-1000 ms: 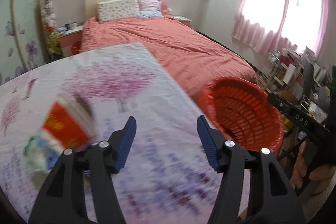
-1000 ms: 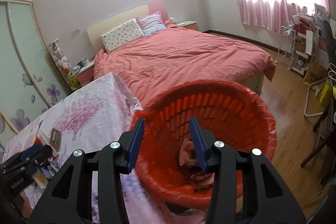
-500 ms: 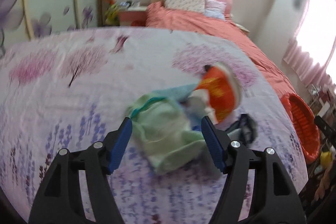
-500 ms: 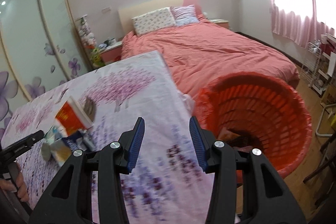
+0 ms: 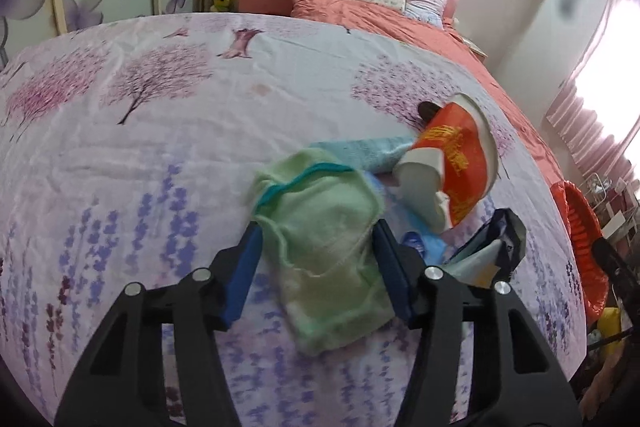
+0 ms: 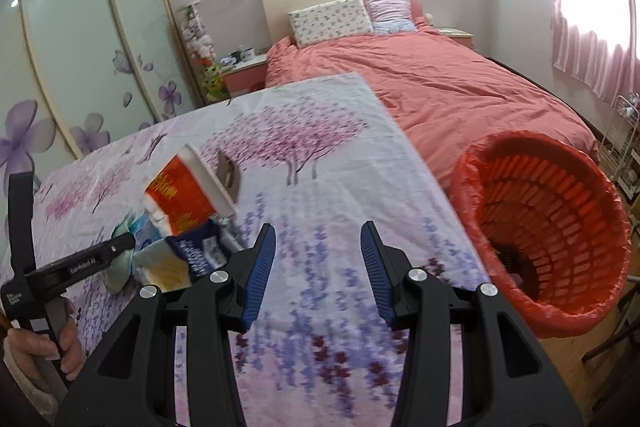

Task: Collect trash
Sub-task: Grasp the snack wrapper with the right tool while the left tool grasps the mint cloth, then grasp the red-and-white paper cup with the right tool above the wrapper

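A pile of trash lies on the floral tablecloth. It holds a light green cloth, a blue cloth, a tipped red and white paper cup and a dark blue wrapper. My left gripper is open, its fingers either side of the green cloth. My right gripper is open and empty above the tablecloth, right of the cup and wrapper. The red trash basket stands at the table's right edge.
A bed with a coral cover lies beyond the table. A wardrobe with flower-print doors stands left. A nightstand sits by the bed. A wire rack stands at the far right under pink curtains.
The left gripper swung left from the basket to the trash pile and closed in on the green cloth. The right gripper swung from over the basket to above the tablecloth.
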